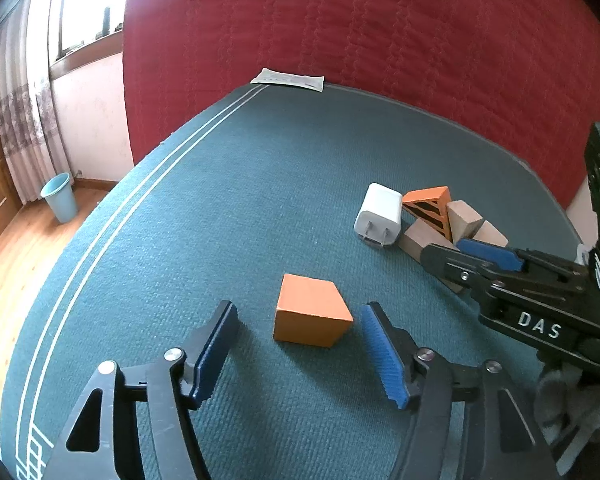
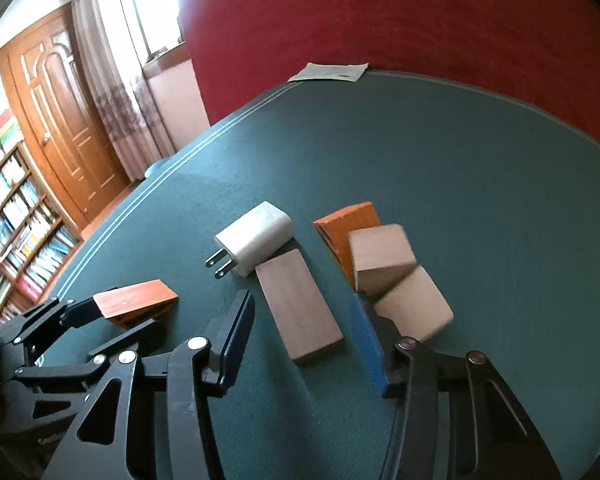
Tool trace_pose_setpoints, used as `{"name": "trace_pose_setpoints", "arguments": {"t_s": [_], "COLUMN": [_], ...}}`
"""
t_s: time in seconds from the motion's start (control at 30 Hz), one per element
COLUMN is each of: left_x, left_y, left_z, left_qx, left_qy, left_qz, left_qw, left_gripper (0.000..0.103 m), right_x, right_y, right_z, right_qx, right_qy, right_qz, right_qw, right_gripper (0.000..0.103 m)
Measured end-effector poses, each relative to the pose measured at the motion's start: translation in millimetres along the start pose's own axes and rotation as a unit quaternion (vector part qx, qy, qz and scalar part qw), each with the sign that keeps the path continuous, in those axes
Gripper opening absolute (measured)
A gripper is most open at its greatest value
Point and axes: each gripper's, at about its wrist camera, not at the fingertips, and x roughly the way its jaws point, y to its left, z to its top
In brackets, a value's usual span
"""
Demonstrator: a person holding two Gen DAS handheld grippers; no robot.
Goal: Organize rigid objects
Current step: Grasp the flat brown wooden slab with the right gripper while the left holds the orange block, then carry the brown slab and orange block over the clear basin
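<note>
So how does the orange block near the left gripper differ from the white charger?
The orange block is wooden, sharp-edged and lies alone; the white charger is plastic, rounded, has two metal prongs and touches the pile of blocks. Both rest ungripped on the green table.

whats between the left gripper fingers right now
The orange block sits on the green mat between the open left gripper fingers, untouched; the left wrist view shows it.

Orange block [image 1: 312, 312] alone; charger [image 1: 379, 214], wood blocks [image 2: 300, 304] clustered.
</note>
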Motion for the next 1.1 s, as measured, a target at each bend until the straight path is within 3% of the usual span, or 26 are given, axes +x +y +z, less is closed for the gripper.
{"name": "trace_pose_setpoints", "arguments": {"t_s": [0.27, 0.37, 0.57, 0.7, 0.87, 1.03, 1.1], "left_x": [2, 3, 1, 0, 2, 3, 3], "left_y": [-1, 0, 4, 8, 9, 12, 12], "left_z": [0, 1, 2, 3, 5, 6, 6], "left_qx": [-0.003, -0.003, -0.001, 0.001, 0.005, 0.004, 0.008], "left_qy": [-0.001, -0.001, 0.000, 0.001, 0.001, -0.002, -0.003], "left_qz": [0.000, -0.001, -0.001, 0.001, 0.016, 0.007, 0.005], "left_qw": [1.0000, 1.0000, 1.0000, 1.0000, 0.9999, 1.0000, 0.9999], "left_gripper": [0.071, 0.071, 0.071, 0.071, 0.061, 0.035, 0.034], "right_x": [11, 12, 6, -7, -30, -54, -61], "right_y": [18, 23, 20, 11, -2, -13, -18], "right_z": [3, 3, -4, -16, -38, -62, -69], "right_qx": [-0.059, -0.075, -0.076, -0.065, -0.049, -0.032, -0.019], "right_qy": [0.003, 0.005, 0.003, 0.002, 0.002, 0.000, -0.003], "right_qz": [-0.034, -0.056, -0.059, -0.059, -0.054, -0.053, -0.052], "right_qw": [0.998, 0.996, 0.995, 0.996, 0.997, 0.998, 0.998], "right_gripper": [0.046, 0.039, 0.029, 0.028, 0.028, 0.028, 0.028]}}
